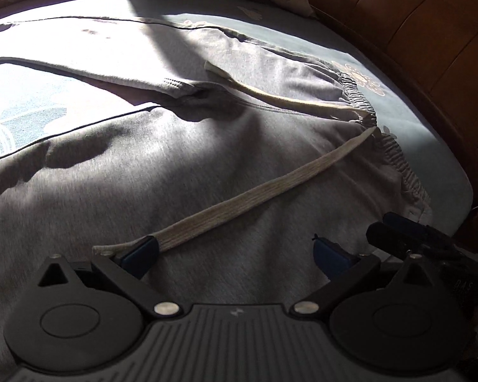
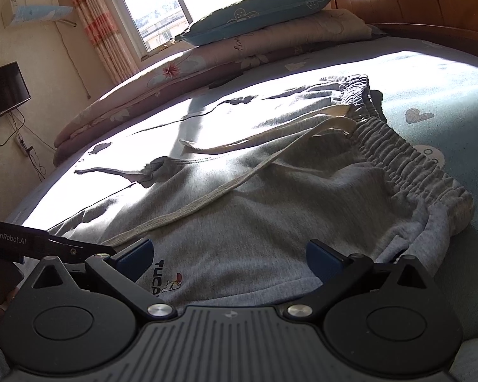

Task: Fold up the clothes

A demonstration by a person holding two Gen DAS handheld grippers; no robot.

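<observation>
Grey sweatpants (image 1: 181, 165) lie spread flat on the bed, legs running to the far left, the elastic waistband (image 1: 395, 152) at the right. Two cream drawstrings (image 1: 264, 191) trail across the fabric. My left gripper (image 1: 235, 251) hovers open just above the near leg, its left fingertip beside a drawstring end. In the right wrist view the same sweatpants (image 2: 271, 216) show a small printed logo (image 2: 165, 278) near my right gripper (image 2: 229, 258), which is open over the cloth close to the waistband (image 2: 408, 159). The right gripper's fingers (image 1: 408, 232) also appear at the left view's right edge.
The light blue bedsheet (image 2: 430, 76) carries the pants. A folded floral quilt (image 2: 207, 67) and a pillow (image 2: 258, 12) lie at the far side. A wooden headboard (image 1: 430, 38) borders the right. A window (image 2: 175, 0), curtains and a wall television (image 2: 3, 89) stand beyond the bed.
</observation>
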